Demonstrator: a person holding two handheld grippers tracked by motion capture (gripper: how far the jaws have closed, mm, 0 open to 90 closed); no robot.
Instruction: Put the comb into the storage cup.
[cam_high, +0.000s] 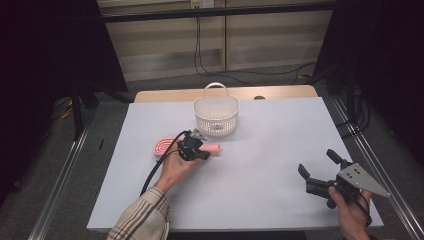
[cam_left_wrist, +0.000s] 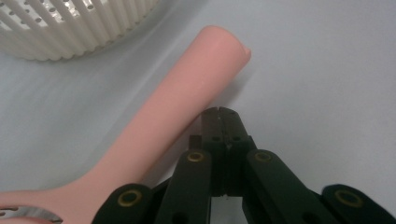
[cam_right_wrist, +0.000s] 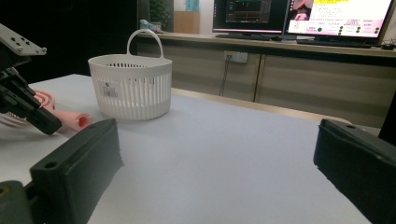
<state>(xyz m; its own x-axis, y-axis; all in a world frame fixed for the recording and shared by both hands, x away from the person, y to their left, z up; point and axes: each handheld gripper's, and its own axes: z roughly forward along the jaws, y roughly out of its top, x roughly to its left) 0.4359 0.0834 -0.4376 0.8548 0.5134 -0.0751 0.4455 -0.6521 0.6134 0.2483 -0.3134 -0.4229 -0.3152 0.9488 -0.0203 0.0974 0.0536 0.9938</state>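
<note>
Left gripper view: my left claw (cam_left_wrist: 223, 112) is pinched shut on nothing, and the smooth pink plastic paddle-shaped scoop with a round handle (cam_left_wrist: 187, 107) lies just beside it at ten o'clock, flat on the pale table (cam_left_wrist: 317, 70), its handle end pointing toward one o'clock.

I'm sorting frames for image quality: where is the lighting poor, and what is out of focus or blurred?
High view: the table is evenly lit, the surroundings fall into near-black. Left gripper view: the pink handle is sharp and casts a soft shadow; the basket corner is slightly soft. Right gripper view: its own near jaws are blurred, and the monitors glare brightly.
</note>
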